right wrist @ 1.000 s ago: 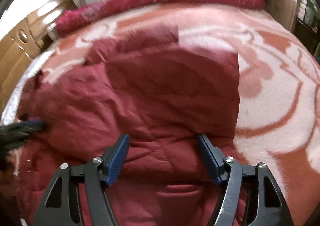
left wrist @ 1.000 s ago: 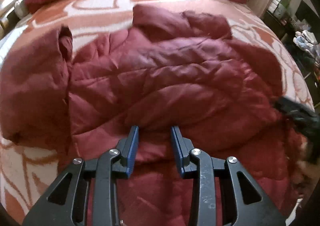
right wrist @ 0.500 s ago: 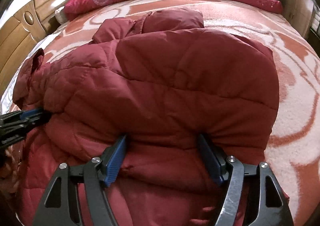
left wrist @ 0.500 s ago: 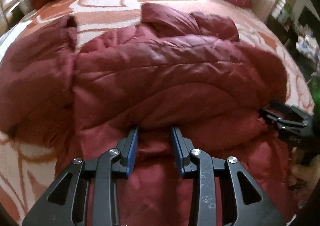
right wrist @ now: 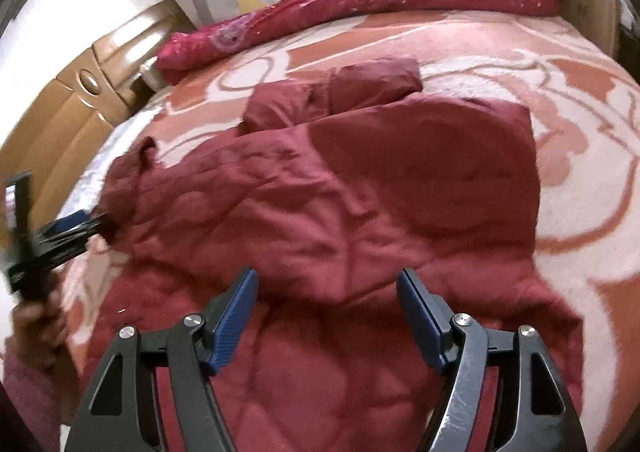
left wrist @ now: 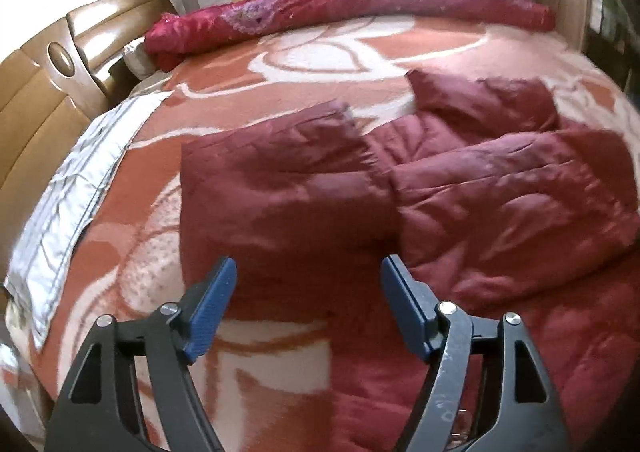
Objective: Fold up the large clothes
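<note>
Both claws are seen spread wide with nothing pinched between the blue pads. The left gripper (left wrist: 308, 284) is held over the near left part of the dark red quilted puffer jacket (left wrist: 420, 212), and the right gripper (right wrist: 327, 294) is held over its near middle, both clear of the fabric as far as can be told.

Outward from the left claw, a sleeve-like flap is seen at about 12 o'clock, laid flat, with its cuff end at about 1 o'clock. In the right view the folded-over body panel is found at 12 to 1 o'clock, the hood lump farther up at 12, and a loose sleeve end out at 10 o'clock, right by the blurred left gripper.

The jacket is spread on the orange and cream patterned blanket (right wrist: 580, 180). A rolled pink-red duvet (left wrist: 360, 8) is seen at 12 o'clock, a wooden headboard (left wrist: 44, 100) at 10.

What could go wrong, probably: puffy fill springs back, so the fold can be undone now it is unheld. If only the slick top layer gets pinched next, the layers underneath can be left behind and the fold skewed.
</note>
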`<state>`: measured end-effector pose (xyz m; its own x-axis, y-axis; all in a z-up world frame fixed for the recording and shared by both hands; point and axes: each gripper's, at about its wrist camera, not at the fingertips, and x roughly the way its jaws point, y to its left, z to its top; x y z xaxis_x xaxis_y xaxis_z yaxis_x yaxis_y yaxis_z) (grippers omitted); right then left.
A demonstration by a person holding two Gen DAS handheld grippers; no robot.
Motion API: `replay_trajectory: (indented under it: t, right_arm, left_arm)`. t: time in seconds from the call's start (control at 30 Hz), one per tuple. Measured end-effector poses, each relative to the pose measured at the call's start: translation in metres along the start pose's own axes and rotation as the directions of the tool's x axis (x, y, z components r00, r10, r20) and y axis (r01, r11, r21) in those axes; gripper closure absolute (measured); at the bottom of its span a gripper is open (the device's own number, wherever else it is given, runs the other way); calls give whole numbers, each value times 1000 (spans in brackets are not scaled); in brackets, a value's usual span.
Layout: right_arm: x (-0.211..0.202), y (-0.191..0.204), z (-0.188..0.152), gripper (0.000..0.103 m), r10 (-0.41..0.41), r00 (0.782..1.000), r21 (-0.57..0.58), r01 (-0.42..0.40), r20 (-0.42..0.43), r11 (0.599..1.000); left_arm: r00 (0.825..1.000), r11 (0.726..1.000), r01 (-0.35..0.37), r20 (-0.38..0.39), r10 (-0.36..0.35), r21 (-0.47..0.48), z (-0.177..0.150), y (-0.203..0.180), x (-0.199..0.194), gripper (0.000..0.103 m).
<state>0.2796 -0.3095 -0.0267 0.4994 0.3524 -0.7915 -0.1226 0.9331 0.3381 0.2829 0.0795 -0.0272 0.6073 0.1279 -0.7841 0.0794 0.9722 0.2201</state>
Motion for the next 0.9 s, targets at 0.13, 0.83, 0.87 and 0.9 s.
replay_trajectory:
  t: [0.13, 0.83, 0.87, 0.9]
  right_arm:
    - [-9, 8, -12, 29, 32, 999, 9, -32, -8, 999]
    - [-32, 30, -42, 29, 82, 996, 35, -81, -35, 996]
    - [-33, 31, -42, 29, 84, 996, 31, -83, -32, 996]
    - [-33, 32, -41, 29, 87, 996, 30, -86, -29, 996]
  left_arm:
    - [999, 998, -28, -21, 29, 49, 4, 4, 16, 28]
    - [989, 984, 108, -83, -120, -138, 23, 26, 51, 89]
    - [985, 974, 144, -69, -158, -173, 22, 30, 43, 90]
    - [981, 964, 173, -56, -188, -201, 22, 35, 36, 90]
